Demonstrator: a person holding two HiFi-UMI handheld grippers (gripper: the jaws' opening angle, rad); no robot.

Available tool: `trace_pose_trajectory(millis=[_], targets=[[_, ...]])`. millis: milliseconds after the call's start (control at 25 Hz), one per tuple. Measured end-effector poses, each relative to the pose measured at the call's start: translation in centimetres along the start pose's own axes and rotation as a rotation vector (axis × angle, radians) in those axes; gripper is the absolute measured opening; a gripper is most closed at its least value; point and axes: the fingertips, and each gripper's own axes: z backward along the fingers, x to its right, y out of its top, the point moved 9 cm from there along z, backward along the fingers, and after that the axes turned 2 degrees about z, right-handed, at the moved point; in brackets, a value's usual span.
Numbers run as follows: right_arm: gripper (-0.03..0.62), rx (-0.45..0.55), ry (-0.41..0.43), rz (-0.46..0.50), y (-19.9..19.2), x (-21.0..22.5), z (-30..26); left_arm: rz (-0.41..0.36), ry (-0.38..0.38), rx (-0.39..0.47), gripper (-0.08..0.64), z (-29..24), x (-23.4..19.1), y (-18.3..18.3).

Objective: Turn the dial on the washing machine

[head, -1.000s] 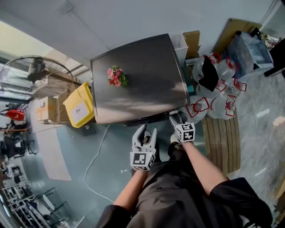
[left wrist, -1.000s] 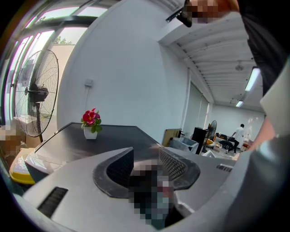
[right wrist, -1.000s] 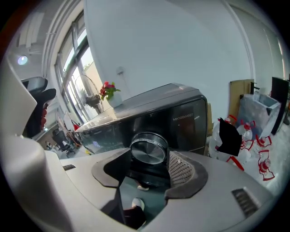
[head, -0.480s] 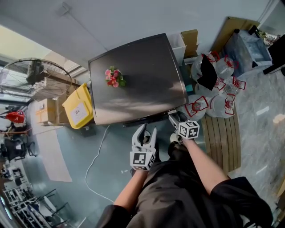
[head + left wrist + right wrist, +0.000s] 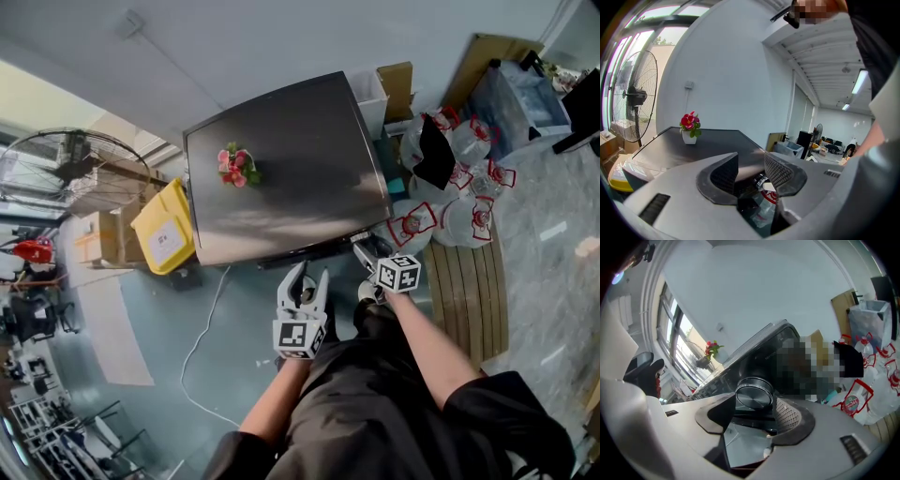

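A: The right tool [image 5: 757, 405] has its jaws round the dial [image 5: 753, 392], one pad at each side of the rim. They look closed on it, with nothing else between them.

B: Where does the dial sit?

A: On the front panel of the washing machine [image 5: 281, 187], at the 5 o'clock corner of its dark top in the head view. The potted flower [image 5: 234, 167] stands on that top towards 10 o'clock, well apart.

B: And the left tool [image 5: 309, 281]?

A: At 8 o'clock from the right one, off the machine, its jaws a modest gap apart and empty.

B: So which step is this?

A: Judging by the grip, the dial is taken and the turn comes next. That calls for a roll of the wrist about the dial's axis, firm enough that the smooth metal rim does not slip.
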Motion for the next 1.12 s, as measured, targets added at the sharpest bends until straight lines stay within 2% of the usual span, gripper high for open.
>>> trace_pose_trajectory(millis=[240, 400, 560, 720, 840, 960, 1120], targets=[[0.235, -0.01, -0.002, 0.116, 0.5, -2.1, 2.7, -0.006, -0.001, 0.02, 0.152, -0.2, 0.0, 0.4], [0.227, 0.021, -0.005, 0.186, 2.1, -3.9, 5.3, -0.004, 0.002, 0.033, 0.149, -0.1, 0.2, 0.8], [0.173, 0.111, 0.039, 0.271, 5.4, -6.0, 8.2, 0.011, 0.001, 0.071, 0.113, 0.2, 0.8, 1.7], [0.062, 0.179, 0.039, 0.384, 9.4, -8.3, 11.2, 0.032, -0.009, 0.099, 0.094, 0.5, 1.5, 3.1], [0.012, 0.229, 0.059, 0.496, 12.1, -10.2, 13.1, 0.02, -0.016, 0.139, 0.031, 0.6, 2.1, 4.5], [0.0, 0.284, 0.086, 0.517, 14.1, -11.5, 14.9, -0.003, -0.005, 0.208, 0.012, 0.8, 2.6, 5.8], [0.0, 0.331, 0.063, 0.522, 15.6, -12.3, 16.6, -0.025, 0.009, 0.24, 0.011, 0.8, 2.7, 7.6]])
